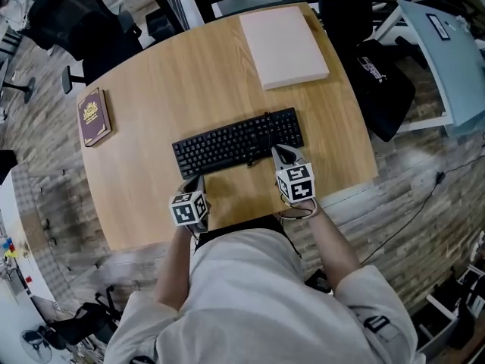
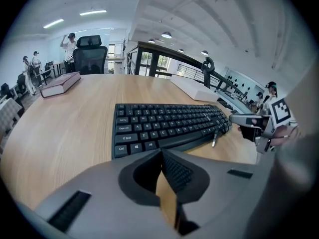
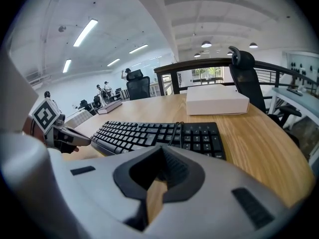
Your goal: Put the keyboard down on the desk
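Note:
A black keyboard [image 1: 239, 141] lies flat on the wooden desk [image 1: 151, 82], with its cable draped over its right half. Just short of the keyboard's near left corner sits my left gripper [image 1: 195, 180], its jaws shut with nothing between them. At the near right edge my right gripper [image 1: 282, 154] is shut as well, and empty. The left gripper view has the keyboard [image 2: 169, 123] ahead of the closed jaws of the left gripper [image 2: 162, 153] and the right gripper [image 2: 244, 119] off to the right. The right gripper view shows the keyboard [image 3: 149, 133] beyond the closed right gripper [image 3: 160, 151].
A maroon book [image 1: 94, 117] lies at the desk's left edge. A flat white box [image 1: 283, 46] rests at the far right of the desk. Black office chairs stand beyond the far edge, and a black bag [image 1: 383, 82] sits to the right of the desk.

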`<act>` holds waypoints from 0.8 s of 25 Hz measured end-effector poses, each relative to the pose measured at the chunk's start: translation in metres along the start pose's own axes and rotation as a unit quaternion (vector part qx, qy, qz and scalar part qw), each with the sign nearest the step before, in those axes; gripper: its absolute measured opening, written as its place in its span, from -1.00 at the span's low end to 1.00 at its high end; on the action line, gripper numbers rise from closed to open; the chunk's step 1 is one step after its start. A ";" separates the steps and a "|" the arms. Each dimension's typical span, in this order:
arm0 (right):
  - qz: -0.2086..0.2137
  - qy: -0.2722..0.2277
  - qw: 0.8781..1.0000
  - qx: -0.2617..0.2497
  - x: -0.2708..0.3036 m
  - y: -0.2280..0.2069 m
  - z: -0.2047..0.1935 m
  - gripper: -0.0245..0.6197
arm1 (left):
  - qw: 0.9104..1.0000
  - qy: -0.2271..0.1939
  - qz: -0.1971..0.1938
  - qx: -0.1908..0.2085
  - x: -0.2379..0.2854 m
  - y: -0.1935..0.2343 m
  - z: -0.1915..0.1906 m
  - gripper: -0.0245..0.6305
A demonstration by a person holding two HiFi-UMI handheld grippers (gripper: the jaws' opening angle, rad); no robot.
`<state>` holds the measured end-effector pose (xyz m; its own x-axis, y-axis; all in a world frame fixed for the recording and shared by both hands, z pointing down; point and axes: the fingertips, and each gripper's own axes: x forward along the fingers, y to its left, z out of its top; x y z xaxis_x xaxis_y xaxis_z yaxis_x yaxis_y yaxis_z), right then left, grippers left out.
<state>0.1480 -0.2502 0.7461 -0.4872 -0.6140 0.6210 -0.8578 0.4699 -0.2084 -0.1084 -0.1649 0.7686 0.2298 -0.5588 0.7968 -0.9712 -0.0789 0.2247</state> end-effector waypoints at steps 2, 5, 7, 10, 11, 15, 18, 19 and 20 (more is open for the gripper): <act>-0.011 -0.003 1.000 -0.001 -0.004 0.007 -0.003 -0.91 | 1.000 -0.007 -0.014 -0.002 0.000 -0.007 0.000 -0.89; -0.013 0.000 1.000 0.000 -0.008 0.025 -0.013 -0.91 | 0.999 -0.010 -0.038 -0.004 -0.003 -0.018 -0.004 -0.89; -0.003 0.011 1.000 -0.007 -0.009 0.047 -0.024 -0.91 | 0.998 -0.004 -0.059 -0.009 -0.008 -0.022 -0.014 -0.89; 0.026 0.036 0.999 -0.017 -0.011 0.092 -0.042 -0.91 | 0.997 0.012 -0.079 -0.012 -0.019 -0.023 -0.035 -0.89; 0.036 0.042 0.998 -0.020 -0.012 0.106 -0.046 -0.91 | 0.996 0.014 -0.085 -0.013 -0.023 -0.023 -0.041 -0.89; 0.064 0.053 0.996 -0.023 -0.012 0.150 -0.048 -0.91 | 0.993 0.006 -0.113 -0.027 -0.037 -0.024 -0.046 -0.89; 0.066 0.067 0.995 -0.034 -0.016 0.166 -0.055 -0.91 | 0.992 -0.018 -0.126 -0.021 -0.047 -0.025 -0.042 -0.89; 0.063 0.072 0.995 -0.043 -0.017 0.170 -0.058 -0.91 | 0.991 -0.027 -0.127 -0.013 -0.051 -0.025 -0.039 -0.89; 0.059 0.075 0.994 -0.053 -0.018 0.173 -0.059 -0.91 | 0.992 -0.038 -0.124 -0.004 -0.054 -0.023 -0.036 -0.89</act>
<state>0.0180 -0.1203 0.7439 -0.5463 -0.4535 0.7042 -0.7708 0.6012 -0.2108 -0.0962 -0.1030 0.7406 0.4555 -0.5835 0.6724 -0.8850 -0.2150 0.4130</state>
